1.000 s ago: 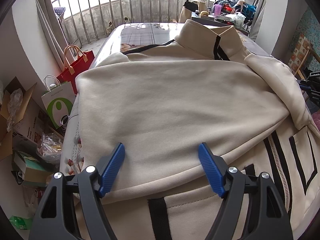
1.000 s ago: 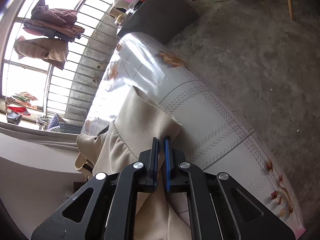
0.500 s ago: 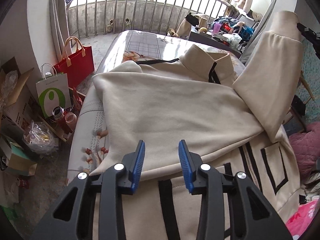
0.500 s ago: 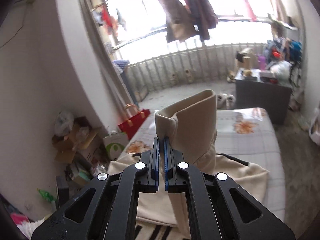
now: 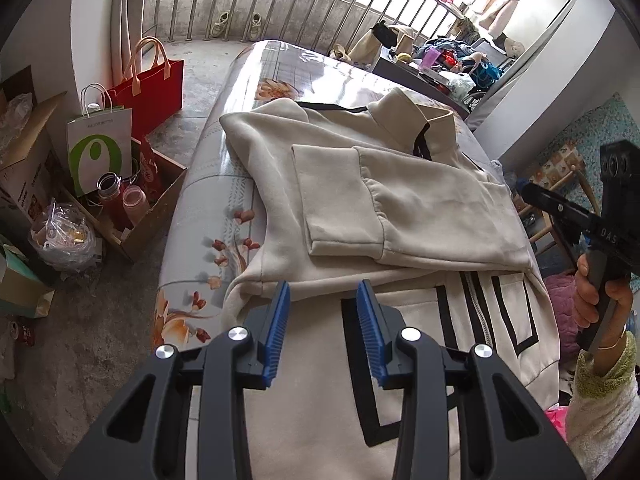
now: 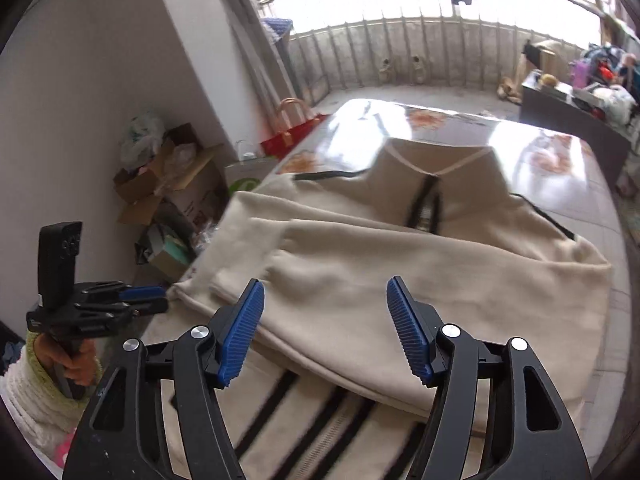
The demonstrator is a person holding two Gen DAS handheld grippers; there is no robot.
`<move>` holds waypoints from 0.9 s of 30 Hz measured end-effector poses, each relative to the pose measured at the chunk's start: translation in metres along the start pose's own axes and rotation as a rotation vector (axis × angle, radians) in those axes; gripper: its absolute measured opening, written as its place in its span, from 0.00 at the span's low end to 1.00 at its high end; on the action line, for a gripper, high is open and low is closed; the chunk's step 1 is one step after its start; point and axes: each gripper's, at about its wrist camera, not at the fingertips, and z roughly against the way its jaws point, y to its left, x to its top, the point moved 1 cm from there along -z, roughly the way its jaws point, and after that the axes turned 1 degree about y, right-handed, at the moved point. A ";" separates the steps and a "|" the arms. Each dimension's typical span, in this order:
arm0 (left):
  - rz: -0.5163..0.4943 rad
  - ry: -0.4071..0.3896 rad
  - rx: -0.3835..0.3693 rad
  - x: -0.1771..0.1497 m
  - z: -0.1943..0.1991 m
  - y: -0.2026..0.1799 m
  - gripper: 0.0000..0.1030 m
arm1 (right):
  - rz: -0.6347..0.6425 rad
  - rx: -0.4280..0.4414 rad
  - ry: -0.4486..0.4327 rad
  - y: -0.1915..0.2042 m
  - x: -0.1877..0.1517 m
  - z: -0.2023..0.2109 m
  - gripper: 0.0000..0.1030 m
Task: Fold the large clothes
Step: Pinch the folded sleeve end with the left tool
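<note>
- Here a cream jacket [image 5: 400,208] with black trim is seen spread front-up on a surface [image 5: 224,216] covered by a glossy floral cloth; its collar lies at the far end, toward the balcony railing [image 5: 280,4].
- Both sleeves are folded across the chest: one sleeve [image 5: 336,200] lies with its cuff toward the jacket's left edge, and the other sleeve [image 6: 400,304] is laid over it from the opposite side.
- Below the sleeves, the zipper [image 5: 478,320] and the black outlined pockets are visible on the lower front.
- The left tongs [image 5: 324,336] are held spread above the hem end of the jacket, with nothing between the blue pads [image 5: 276,336]; cloth is seen beneath them, but contact cannot be told.
- The right tongs [image 6: 326,332] are likewise spread wide and hold nothing, poised above the folded sleeves; this view is somewhat blurred.
- In the left wrist view, the right hand [image 5: 600,292] is seen at the jacket's side, wrapped around its black handle.
- In the right wrist view, the left hand [image 6: 68,360] is seen gripping its handle beside the surface.
- On the floor beside the surface, a red bag [image 5: 152,84], a white paper bag [image 5: 100,144] with a green mark, and a cardboard box [image 5: 152,208] holding bottles are found.
</note>
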 end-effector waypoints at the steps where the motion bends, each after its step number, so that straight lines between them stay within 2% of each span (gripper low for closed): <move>1: 0.006 0.001 -0.006 0.005 -0.004 -0.001 0.33 | -0.026 -0.051 -0.006 -0.019 -0.004 0.006 0.60; 4: 0.020 0.001 -0.013 0.025 -0.022 -0.008 0.33 | -0.127 -0.198 -0.022 -0.081 -0.020 0.026 0.60; 6: 0.033 0.014 0.023 0.041 -0.040 -0.011 0.33 | -0.212 -0.249 -0.034 -0.120 -0.029 0.038 0.60; 8: 0.039 0.024 0.053 0.056 -0.057 -0.013 0.33 | -0.303 -0.264 -0.035 -0.155 -0.036 0.043 0.60; 9: 0.034 0.023 0.090 0.062 -0.065 -0.013 0.33 | -0.339 -0.268 -0.026 -0.170 -0.039 0.043 0.60; 11: -0.001 0.022 0.165 0.071 -0.079 -0.016 0.33 | -0.388 -0.268 0.006 -0.190 -0.042 0.035 0.60; 13: -0.017 0.028 0.205 0.076 -0.089 -0.015 0.32 | -0.405 -0.256 0.034 -0.201 -0.042 0.024 0.59; 16: -0.034 0.014 0.252 0.078 -0.094 -0.017 0.20 | -0.391 -0.218 0.063 -0.205 -0.040 0.003 0.47; 17: -0.048 0.005 0.263 0.079 -0.094 -0.018 0.12 | -0.384 -0.212 0.070 -0.203 -0.039 -0.004 0.34; 18: -0.061 -0.002 0.274 0.079 -0.095 -0.019 0.10 | -0.376 -0.215 0.078 -0.203 -0.038 -0.009 0.23; 19: -0.069 -0.011 0.275 0.079 -0.094 -0.019 0.06 | -0.367 -0.225 0.081 -0.203 -0.036 -0.012 0.00; 21: -0.087 -0.037 0.271 0.078 -0.090 -0.021 0.04 | -0.345 -0.253 0.034 -0.200 -0.034 -0.007 0.00; 25: -0.138 -0.152 0.243 0.082 -0.061 -0.039 0.04 | -0.301 -0.259 -0.144 -0.189 -0.029 0.030 0.00; 27: -0.132 -0.185 0.221 0.089 -0.051 -0.044 0.04 | -0.320 -0.260 -0.175 -0.195 -0.027 0.041 0.00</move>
